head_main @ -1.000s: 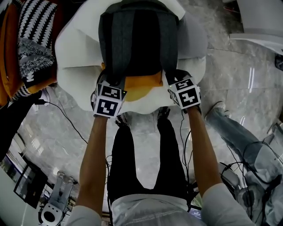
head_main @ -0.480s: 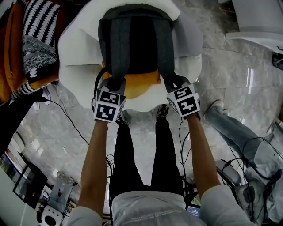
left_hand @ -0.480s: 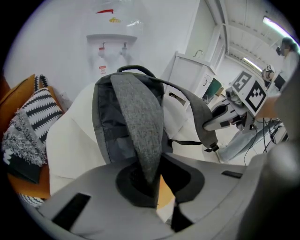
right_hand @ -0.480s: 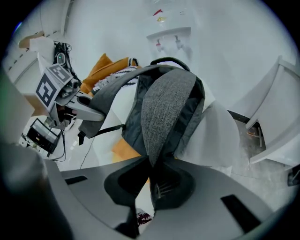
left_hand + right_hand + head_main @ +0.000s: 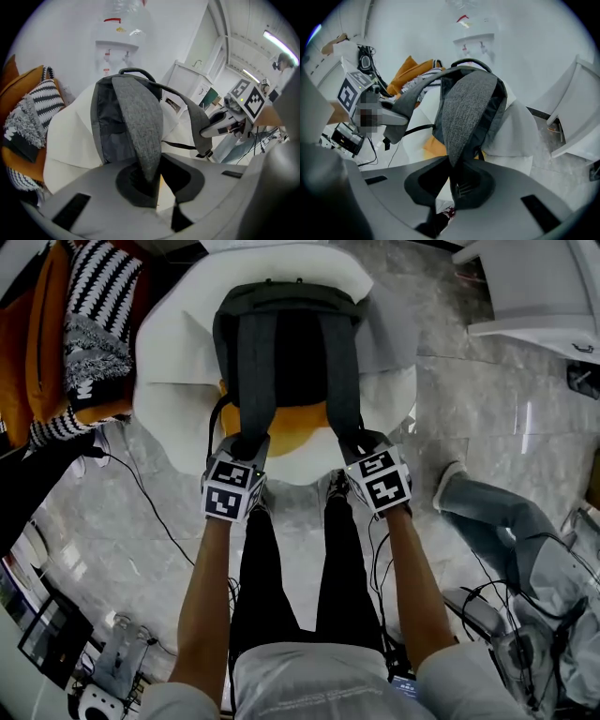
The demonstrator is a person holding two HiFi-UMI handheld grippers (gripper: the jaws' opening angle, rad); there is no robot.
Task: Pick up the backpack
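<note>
Backpack: 2 shoulder straps pinched, 1 by left gripper, 1 by right gripper; grasp done; body apparently resting on white chair; lifting clear remains.

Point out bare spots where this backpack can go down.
Bare marble floor lies right of the white chair, below the white cabinet. Another patch lies lower left, beyond the black cable. Crowded: striped cushions at left; tangled wires and someone's leg at lower right.
</note>
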